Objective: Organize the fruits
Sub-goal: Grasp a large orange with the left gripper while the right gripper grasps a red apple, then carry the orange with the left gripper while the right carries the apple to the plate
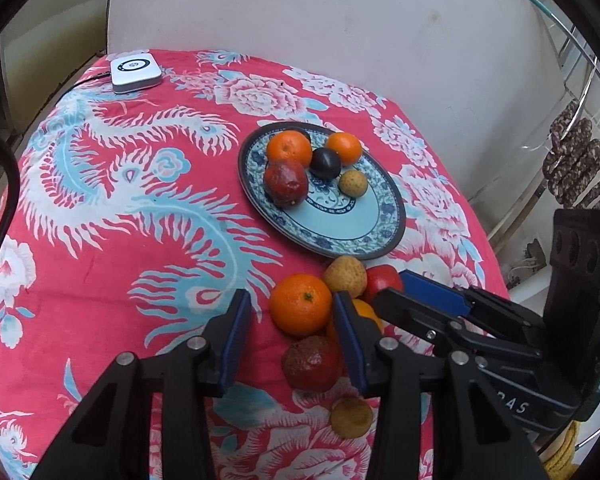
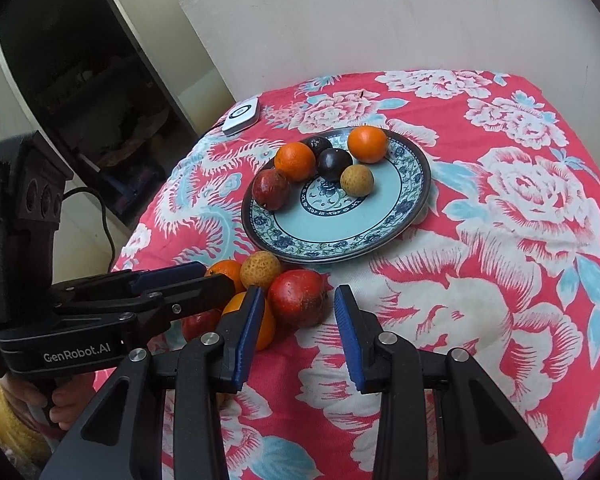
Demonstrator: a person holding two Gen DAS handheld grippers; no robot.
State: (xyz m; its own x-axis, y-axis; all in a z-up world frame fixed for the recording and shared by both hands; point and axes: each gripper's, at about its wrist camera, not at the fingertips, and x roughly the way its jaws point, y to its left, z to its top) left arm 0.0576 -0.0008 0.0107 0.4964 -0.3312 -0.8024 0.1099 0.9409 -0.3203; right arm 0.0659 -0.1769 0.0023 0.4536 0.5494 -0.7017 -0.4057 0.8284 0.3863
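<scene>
We see the loose fruit pile (image 1: 312, 312) on the worktop at 6 o'clock of the plate (image 1: 376, 236). Left gripper (image 1: 292, 328) open around its orange (image 1: 300, 305); right gripper (image 2: 296, 328) open, empty, its finger hiding another orange (image 2: 266, 326).

"GenRobot.AI" on left gripper (image 2: 216, 276); elsewhere unclear.

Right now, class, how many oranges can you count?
4. Two on the plate: the rim orange and the left orange beside the red fruit. Two on the cloth below the plate: the back orange and the front orange, partly covered. Others may be hidden.
</scene>
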